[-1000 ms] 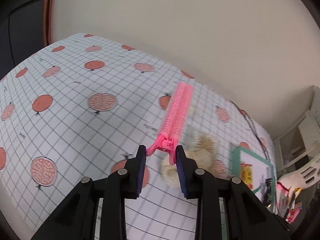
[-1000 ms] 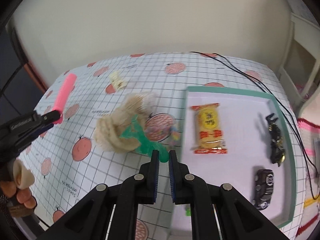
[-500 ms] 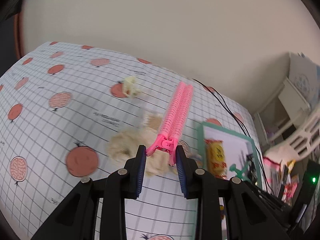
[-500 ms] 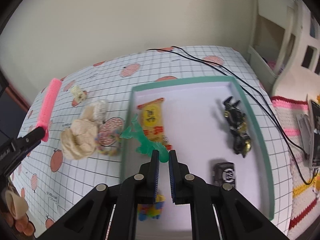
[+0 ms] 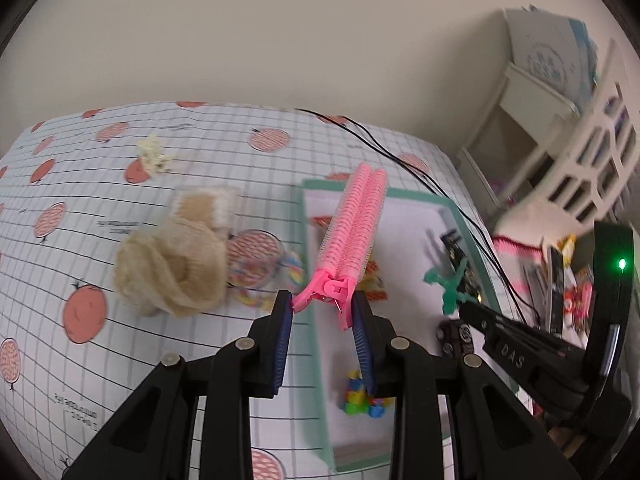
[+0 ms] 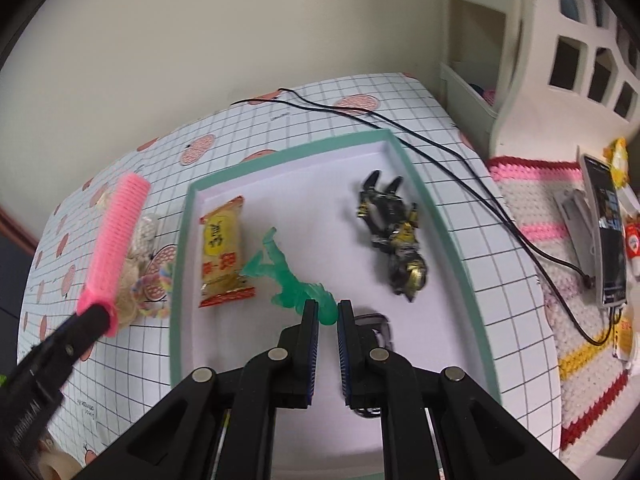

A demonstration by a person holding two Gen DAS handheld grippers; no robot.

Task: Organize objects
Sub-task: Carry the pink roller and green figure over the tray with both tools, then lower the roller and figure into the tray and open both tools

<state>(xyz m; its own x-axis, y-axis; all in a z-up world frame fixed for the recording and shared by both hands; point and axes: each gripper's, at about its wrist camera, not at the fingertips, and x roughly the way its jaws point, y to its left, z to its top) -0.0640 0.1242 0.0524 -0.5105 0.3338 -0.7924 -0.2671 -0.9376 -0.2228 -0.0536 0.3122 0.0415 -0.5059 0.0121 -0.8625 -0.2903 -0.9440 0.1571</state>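
My left gripper (image 5: 322, 306) is shut on the clip end of a long pink hair roller (image 5: 354, 220), held in the air over the left edge of the green-rimmed white tray (image 5: 318, 340). My right gripper (image 6: 328, 312) is shut on a translucent green toy figure (image 6: 286, 276), which hangs above the tray's middle (image 6: 440, 216). Inside the tray lie a yellow snack packet (image 6: 222, 252), a black-and-gold toy robot (image 6: 396, 240), a small black toy car (image 6: 378, 326) partly hidden by my fingers, and coloured blocks (image 5: 360, 400).
On the grid-patterned tablecloth left of the tray lie a beige knitted cloth (image 5: 176, 264), a pastel ring toy (image 5: 260, 276) and a small cream item (image 5: 152, 154). A black cable (image 6: 420, 136) crosses the tray's far corner. A white shelf (image 6: 560, 60) and a phone (image 6: 606, 236) stand to the right.
Both grippers have swung right: the pink roller now hangs over the tray's left edge, and the green figure has moved from beside the cloth to above the tray's middle.
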